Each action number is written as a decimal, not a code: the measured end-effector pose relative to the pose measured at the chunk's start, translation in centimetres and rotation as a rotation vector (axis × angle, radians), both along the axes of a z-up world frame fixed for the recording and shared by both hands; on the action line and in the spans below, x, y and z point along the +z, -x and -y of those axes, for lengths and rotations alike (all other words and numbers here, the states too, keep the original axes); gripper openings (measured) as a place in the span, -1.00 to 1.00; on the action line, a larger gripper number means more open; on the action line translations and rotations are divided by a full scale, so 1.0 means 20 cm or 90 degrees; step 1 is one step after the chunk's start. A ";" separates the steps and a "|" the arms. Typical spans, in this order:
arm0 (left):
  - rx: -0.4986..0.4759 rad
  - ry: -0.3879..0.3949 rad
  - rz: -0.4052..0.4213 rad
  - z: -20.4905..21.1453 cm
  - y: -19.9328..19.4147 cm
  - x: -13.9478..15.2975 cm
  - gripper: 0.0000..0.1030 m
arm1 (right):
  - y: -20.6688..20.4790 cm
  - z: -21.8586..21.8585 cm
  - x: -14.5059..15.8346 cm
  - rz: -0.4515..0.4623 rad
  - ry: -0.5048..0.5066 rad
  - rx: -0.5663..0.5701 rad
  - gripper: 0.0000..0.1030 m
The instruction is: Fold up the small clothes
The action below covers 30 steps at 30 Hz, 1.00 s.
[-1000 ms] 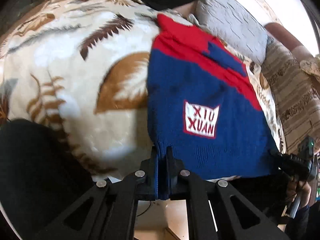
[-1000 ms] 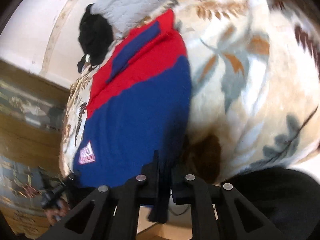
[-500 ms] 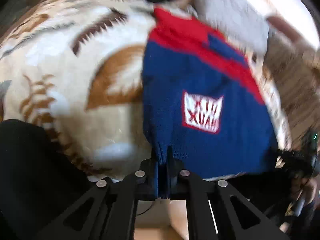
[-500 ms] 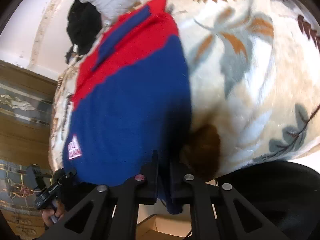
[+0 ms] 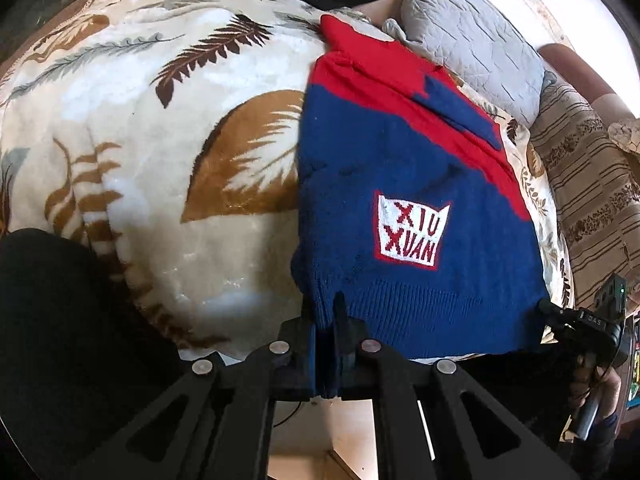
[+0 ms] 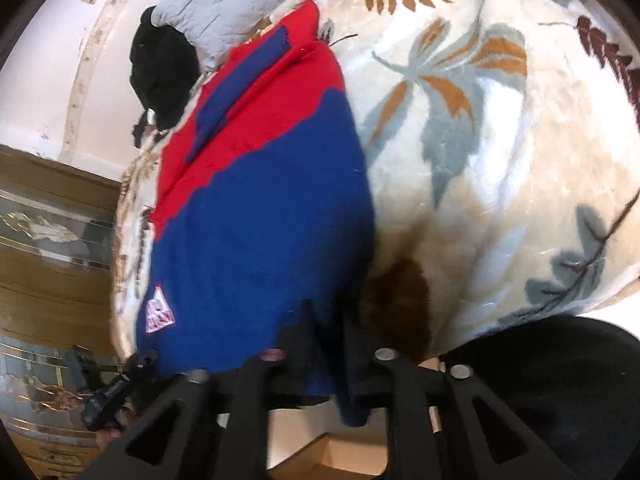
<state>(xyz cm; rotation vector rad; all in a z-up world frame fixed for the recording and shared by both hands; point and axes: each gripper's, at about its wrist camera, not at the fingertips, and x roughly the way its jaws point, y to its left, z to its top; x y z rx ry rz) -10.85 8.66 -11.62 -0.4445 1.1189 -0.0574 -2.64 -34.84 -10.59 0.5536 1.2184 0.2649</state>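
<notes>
Sweater (image 5: 400, 184) is lying flat on the leaf-print blanket (image 5: 168, 128) at the bed's near edge, its hem being pinched by the left claw (image 5: 326, 344) to keep it taut while the right claw (image 6: 328, 356) is spreading, the hem corner hanging loose between its jaws.

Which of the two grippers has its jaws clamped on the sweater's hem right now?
The left gripper: its jaws pinch the blue hem of the sweater. The right gripper has its jaws opening, the hem corner hanging loose between them.
</notes>
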 end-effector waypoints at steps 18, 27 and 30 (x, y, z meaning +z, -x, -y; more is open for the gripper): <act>-0.005 -0.011 0.032 -0.03 -0.04 0.13 -0.91 | -0.05 0.04 0.08 0.017 -0.078 0.016 -0.82; 0.008 -0.016 -0.021 0.03 -0.07 -0.01 -0.87 | -0.05 -0.01 -0.02 -0.012 -0.034 0.032 0.54; 0.008 0.000 -0.025 0.05 -0.08 -0.04 -0.51 | -0.04 -0.04 -0.07 -0.022 -0.030 0.026 0.38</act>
